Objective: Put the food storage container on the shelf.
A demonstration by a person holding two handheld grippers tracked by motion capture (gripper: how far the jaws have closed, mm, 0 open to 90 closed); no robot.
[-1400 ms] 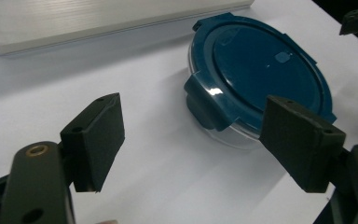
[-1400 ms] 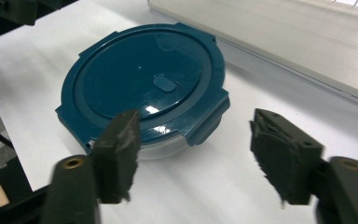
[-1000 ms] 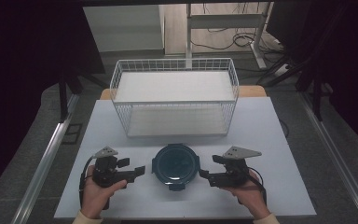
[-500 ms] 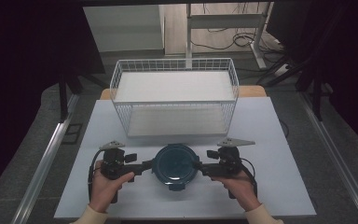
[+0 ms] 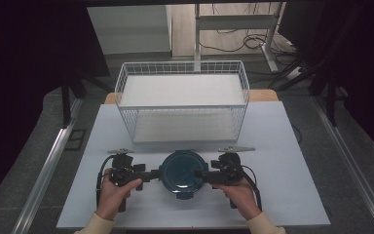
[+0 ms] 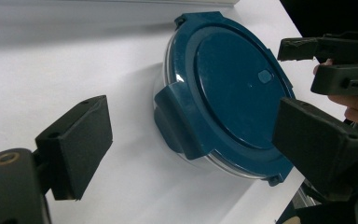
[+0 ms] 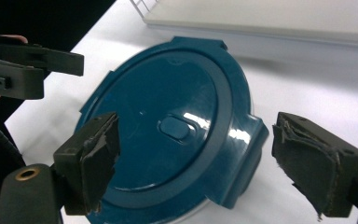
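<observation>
A round clear container with a dark blue clip-on lid point(image 5: 182, 170) lies on the white table point(image 5: 282, 146) near its front edge. My left gripper point(image 5: 154, 175) points at its left side and my right gripper point(image 5: 199, 173) at its right side. Both are open, and their jaws have just been opening. In the left gripper view a lid clip point(image 6: 179, 122) lies ahead between the spread jaws of the left gripper point(image 6: 196, 128), untouched. In the right gripper view the opposite clip point(image 7: 242, 154) lies between the wide jaws of the right gripper point(image 7: 205, 161).
A white wire basket point(image 5: 182, 119) with a white liner stands behind the container, in the middle of the table. Table legs and cables lie on the floor beyond. The left gripper's black jaws point(image 7: 23, 65) show past the lid in the right gripper view.
Both hands have moved inward to the container's two sides and turned level. Their jaws now stand at the lid's rim, wider apart than before. The container has not moved.
</observation>
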